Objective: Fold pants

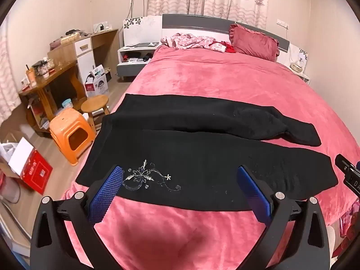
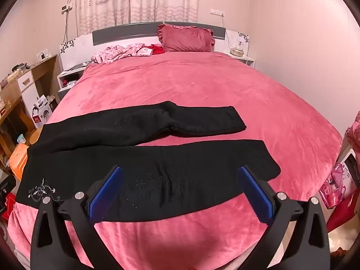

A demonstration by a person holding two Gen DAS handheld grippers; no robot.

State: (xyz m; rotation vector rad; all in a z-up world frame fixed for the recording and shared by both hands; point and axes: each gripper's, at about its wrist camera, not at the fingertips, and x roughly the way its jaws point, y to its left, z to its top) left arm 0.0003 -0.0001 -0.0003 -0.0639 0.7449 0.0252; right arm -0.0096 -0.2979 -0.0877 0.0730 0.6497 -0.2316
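The black pants (image 1: pixel 202 157) lie flat across the pink bed (image 1: pixel 225 78), legs spread apart, silver embroidery (image 1: pixel 146 177) near the waist. The left gripper (image 1: pixel 180 180) and right gripper (image 2: pixel 180 180) hover above the pants, fingers wide apart, holding nothing. Only the left view shows the orange stool (image 1: pixel 69 135) beside the bed; only the right shows a pink bag (image 2: pixel 333 186). No writing is legible.

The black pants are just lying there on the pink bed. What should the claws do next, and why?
Probably lower both claws onto the near leg's near edge. The black pants lie flat and unfolded on the pink bed, legs apart. The left claw and right claw are both open, holding nothing.
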